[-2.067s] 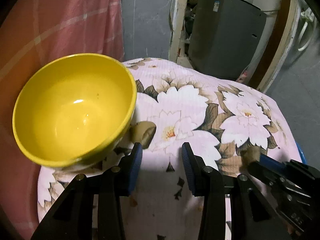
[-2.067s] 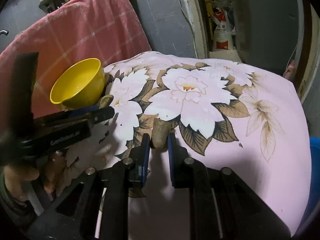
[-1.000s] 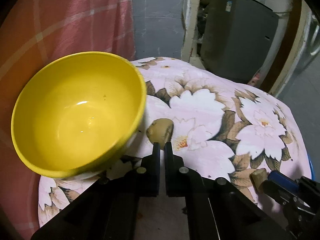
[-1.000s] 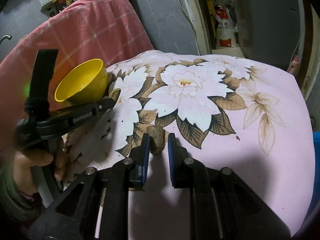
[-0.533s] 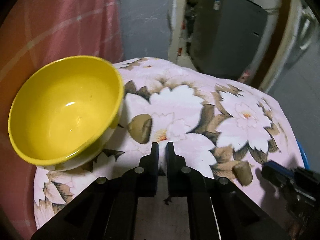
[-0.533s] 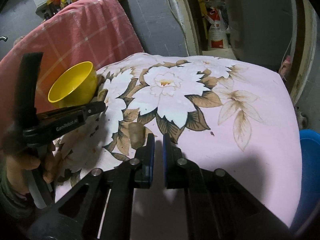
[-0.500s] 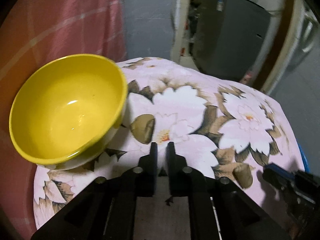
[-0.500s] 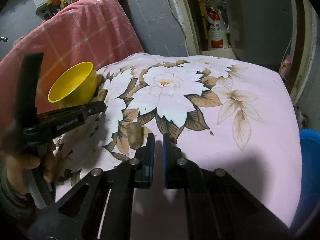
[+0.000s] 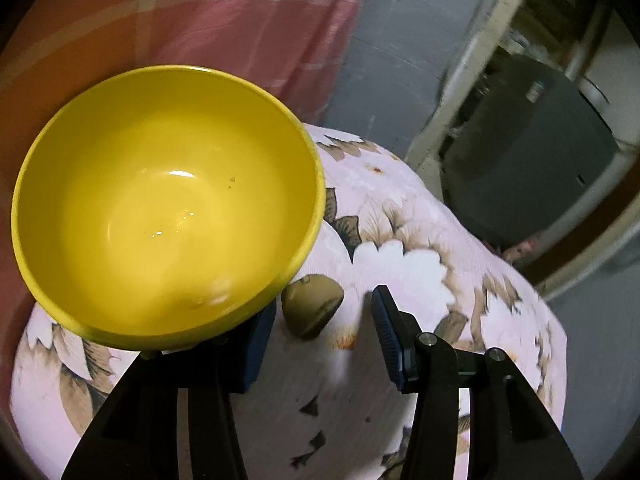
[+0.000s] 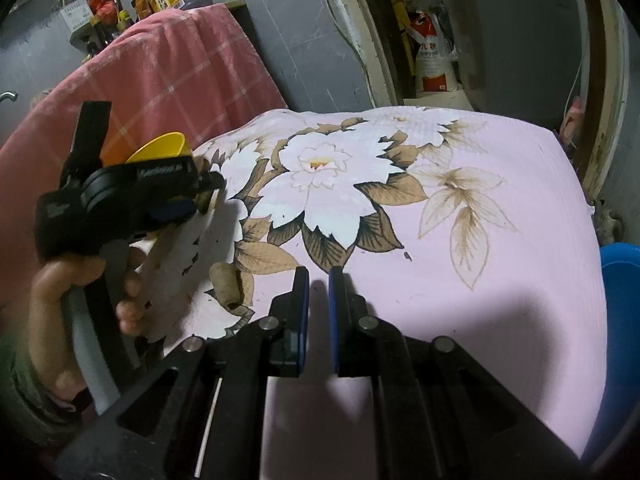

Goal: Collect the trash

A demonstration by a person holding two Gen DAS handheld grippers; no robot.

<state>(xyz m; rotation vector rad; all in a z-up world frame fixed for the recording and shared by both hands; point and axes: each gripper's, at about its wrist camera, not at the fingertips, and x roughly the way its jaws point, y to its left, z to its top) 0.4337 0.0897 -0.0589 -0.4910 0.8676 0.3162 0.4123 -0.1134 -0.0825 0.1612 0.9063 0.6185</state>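
A brown lump of trash [image 9: 312, 306] lies on the pink flowered cloth beside a yellow bowl [image 9: 168, 208]. My left gripper [image 9: 320, 332] is open, its fingers either side of the lump, the left finger partly under the bowl's rim. A second brown lump [image 10: 227, 283] lies on the cloth left of my right gripper [image 10: 319, 280]. The right gripper is nearly shut and empty, just above the cloth. The left gripper [image 10: 188, 200] and the hand holding it show in the right wrist view, in front of the bowl [image 10: 160, 148].
A pink checked cloth [image 10: 160, 80] hangs behind the bowl. A blue bin [image 10: 622, 280] stands at the cushion's right edge. A dark grey box [image 9: 528, 152] and a wooden frame [image 9: 460, 80] stand beyond. A sack [image 10: 432, 60] sits in the doorway.
My left gripper has opened and moved forward around the lump by the bowl. My right gripper has let go of the other lump, which now lies to its left.
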